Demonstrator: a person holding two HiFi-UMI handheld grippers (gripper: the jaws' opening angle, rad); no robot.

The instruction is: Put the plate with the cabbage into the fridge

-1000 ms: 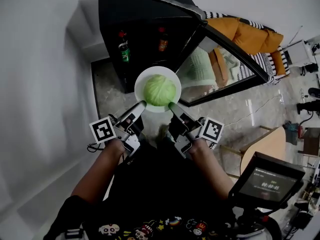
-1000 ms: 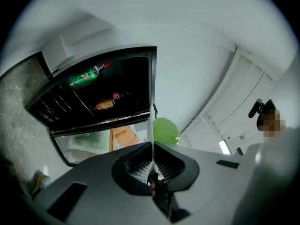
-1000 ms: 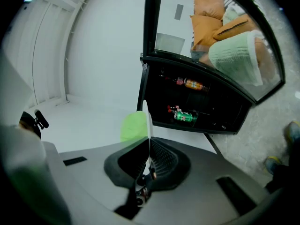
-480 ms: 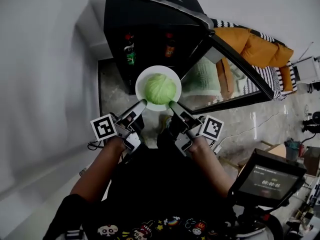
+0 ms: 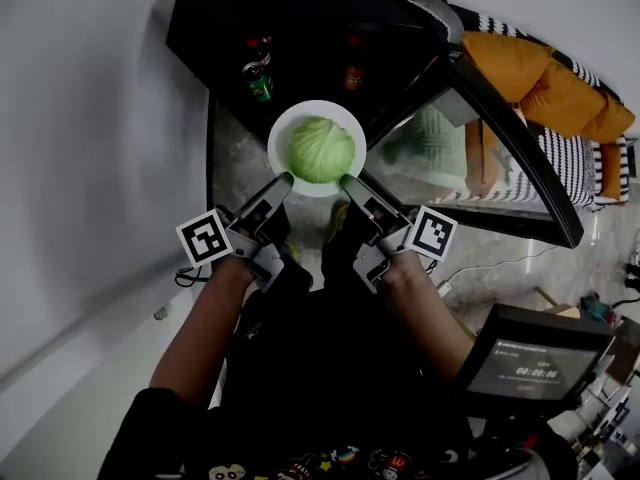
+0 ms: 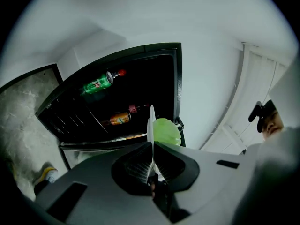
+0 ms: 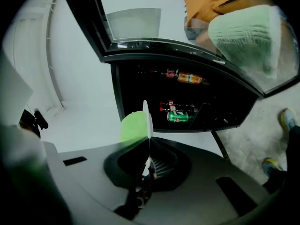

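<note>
Carrying the round white plate (image 5: 282,140) with the pale green cabbage head (image 5: 322,150) in the air, just in front of the open black fridge (image 5: 300,18) and not yet inside it. Pinched at the near rim from two sides: left gripper (image 5: 284,180) clamped on the rim's left part, right gripper (image 5: 347,181) likewise on its right, both sets of jaws narrowed to a sliver on the thin plate edge (seen edge-on in each gripper view, with the cabbage bulging to one side). Gripped that way probably to keep the plate level and stop the round head rolling off.

Ahead, dark shelves holding a green drink can (image 5: 260,86) and an orange-labelled bottle (image 6: 117,119). Glass door (image 5: 480,158) swung wide to the right, presumably for free entry. Judged next: picking a shelf gap roomy enough, then sliding in flat, clear of the can.
</note>
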